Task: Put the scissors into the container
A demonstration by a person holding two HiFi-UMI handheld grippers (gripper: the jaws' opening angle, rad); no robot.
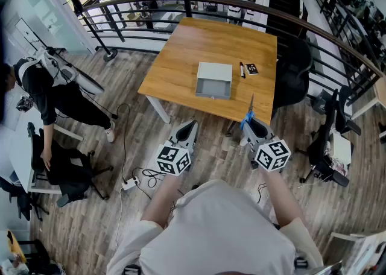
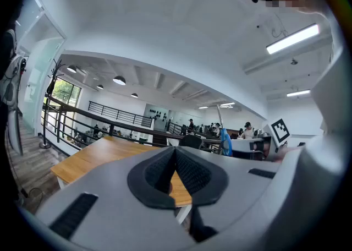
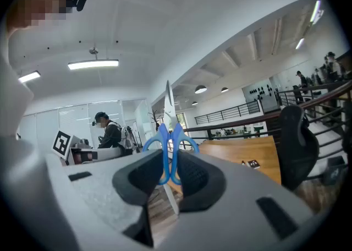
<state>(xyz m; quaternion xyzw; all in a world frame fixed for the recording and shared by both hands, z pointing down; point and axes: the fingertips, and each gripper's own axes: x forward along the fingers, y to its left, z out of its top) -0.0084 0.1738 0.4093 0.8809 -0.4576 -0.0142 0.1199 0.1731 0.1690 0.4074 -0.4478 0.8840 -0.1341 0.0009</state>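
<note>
A grey open box, the container (image 1: 213,81), sits near the front of a wooden table (image 1: 199,41). Both grippers hang in the air short of the table's near edge. My right gripper (image 1: 253,126) is shut on blue-handled scissors (image 1: 248,116), whose blade points up and away towards the table. In the right gripper view the scissors (image 3: 165,146) stand upright between the pads, handles clamped, with the blade tip above the jaws. My left gripper (image 1: 186,129) is shut with nothing in it; in the left gripper view its pads (image 2: 165,170) meet in front of the table (image 2: 93,153).
A pen (image 1: 242,70) and a small black card (image 1: 251,69) lie to the right of the container. A black office chair (image 1: 295,75) stands by the table's right side. A curved railing (image 1: 151,2) runs behind. A person (image 1: 42,87) bends over a chair at the left.
</note>
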